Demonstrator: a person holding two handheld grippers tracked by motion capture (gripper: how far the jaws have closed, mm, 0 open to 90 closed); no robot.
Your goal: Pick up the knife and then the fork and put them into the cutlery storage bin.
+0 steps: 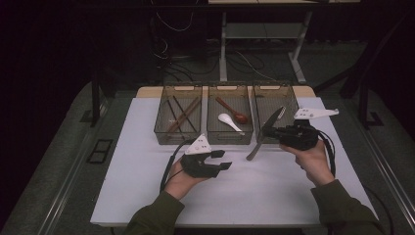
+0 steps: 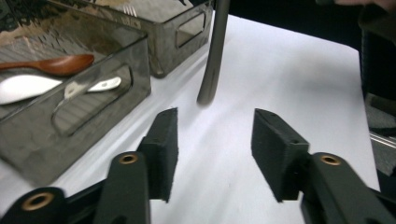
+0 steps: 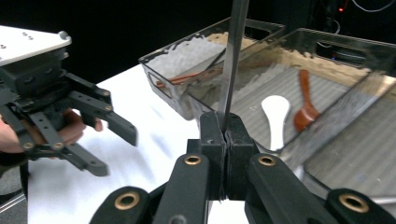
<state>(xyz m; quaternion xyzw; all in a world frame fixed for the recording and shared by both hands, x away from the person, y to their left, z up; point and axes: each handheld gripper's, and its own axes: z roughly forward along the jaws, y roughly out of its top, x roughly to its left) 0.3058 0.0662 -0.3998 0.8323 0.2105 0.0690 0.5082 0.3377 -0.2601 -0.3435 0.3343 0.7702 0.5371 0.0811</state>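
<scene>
My right gripper point(image 1: 268, 132) point(image 3: 225, 136) is shut on a long metal utensil point(image 1: 258, 146) point(image 3: 233, 56), pinching it near the middle. The utensil hangs slanted in front of the right-hand bin point(image 1: 292, 99), with its lower end point(image 2: 208, 91) just over the white mat. My left gripper point(image 1: 225, 160) point(image 2: 215, 140) is open over the mat in front of the middle bin point(image 1: 230, 139), with nothing between its pads. It also shows at the left of the right gripper view point(image 3: 116, 151).
Three clear bins stand in a row at the mat's far edge. The left bin point(image 1: 176, 139) holds chopsticks point(image 1: 183, 115). The middle one holds a wooden spoon point(image 1: 236, 113) point(image 2: 60, 64) and a white spoon point(image 1: 229, 121) point(image 2: 28, 87). The white mat point(image 1: 244, 196) spreads toward the near edge.
</scene>
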